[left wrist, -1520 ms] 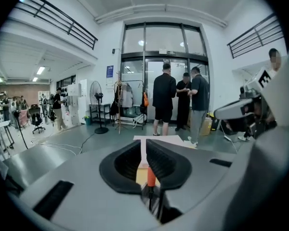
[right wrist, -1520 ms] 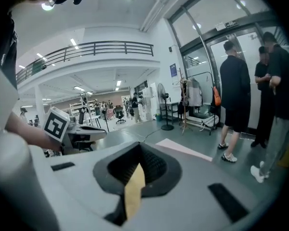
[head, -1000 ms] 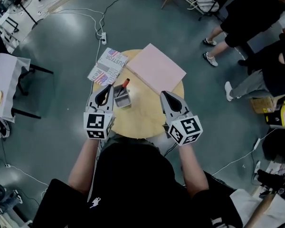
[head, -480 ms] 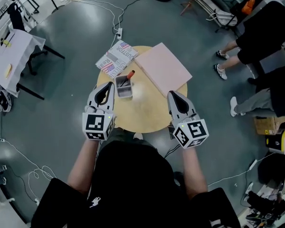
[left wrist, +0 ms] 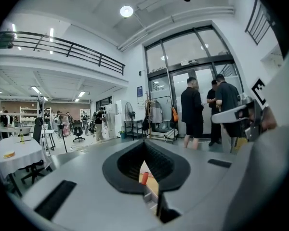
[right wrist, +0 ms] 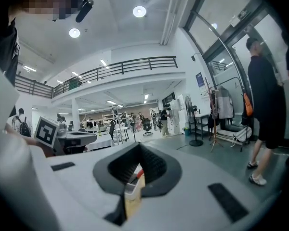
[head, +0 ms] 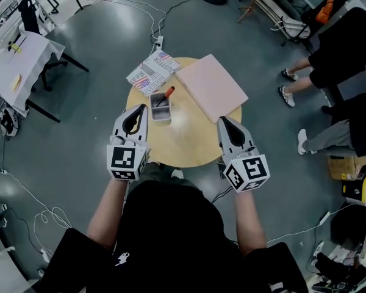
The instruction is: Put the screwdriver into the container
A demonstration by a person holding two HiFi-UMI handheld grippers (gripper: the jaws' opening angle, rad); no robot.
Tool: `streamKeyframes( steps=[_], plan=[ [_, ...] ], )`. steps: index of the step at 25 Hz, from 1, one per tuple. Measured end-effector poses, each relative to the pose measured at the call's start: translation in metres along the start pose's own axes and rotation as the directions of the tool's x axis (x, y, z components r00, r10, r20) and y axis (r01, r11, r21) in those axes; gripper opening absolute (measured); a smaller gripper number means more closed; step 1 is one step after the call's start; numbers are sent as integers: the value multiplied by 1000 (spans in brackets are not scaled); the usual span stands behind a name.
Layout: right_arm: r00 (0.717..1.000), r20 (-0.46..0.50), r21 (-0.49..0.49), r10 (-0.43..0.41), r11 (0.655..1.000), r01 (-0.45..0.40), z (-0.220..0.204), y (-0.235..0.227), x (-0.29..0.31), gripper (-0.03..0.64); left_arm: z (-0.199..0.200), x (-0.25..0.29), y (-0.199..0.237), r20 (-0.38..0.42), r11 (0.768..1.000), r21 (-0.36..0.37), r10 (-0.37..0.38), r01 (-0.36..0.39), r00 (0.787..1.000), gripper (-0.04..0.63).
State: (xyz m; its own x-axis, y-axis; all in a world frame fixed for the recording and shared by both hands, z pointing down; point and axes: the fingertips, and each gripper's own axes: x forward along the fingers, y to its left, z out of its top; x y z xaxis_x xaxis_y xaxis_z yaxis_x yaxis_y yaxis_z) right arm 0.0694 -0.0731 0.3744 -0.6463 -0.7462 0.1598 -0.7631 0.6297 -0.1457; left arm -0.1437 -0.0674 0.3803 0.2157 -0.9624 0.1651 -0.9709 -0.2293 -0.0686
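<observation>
Your round wooden table (head: 186,145) carries a pink board (head: 210,87) at the far right and a magazine (head: 151,72) at the far left. Your left tongs (head: 138,109) and right tongs (head: 223,121) hover over the near edge, both pressed together, empty. The small grey container (head: 160,108) sits left of centre; the screwdriver (head: 169,91) stands in it, orange handle poking out.

Black short-sleeved shirt (head: 171,231), small white logo (head: 121,260); grey, black-padded left claw (head: 140,108) and right claw (head: 223,119).
</observation>
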Motion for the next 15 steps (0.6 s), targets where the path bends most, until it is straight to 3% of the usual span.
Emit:
streamKeyframes(
  steps=[15],
  plan=[
    [1000,11,-11,-4,1000,5,0,1,-13,2,1,-8,-11,0,1000,6,-2,2,1000,3]
  ],
)
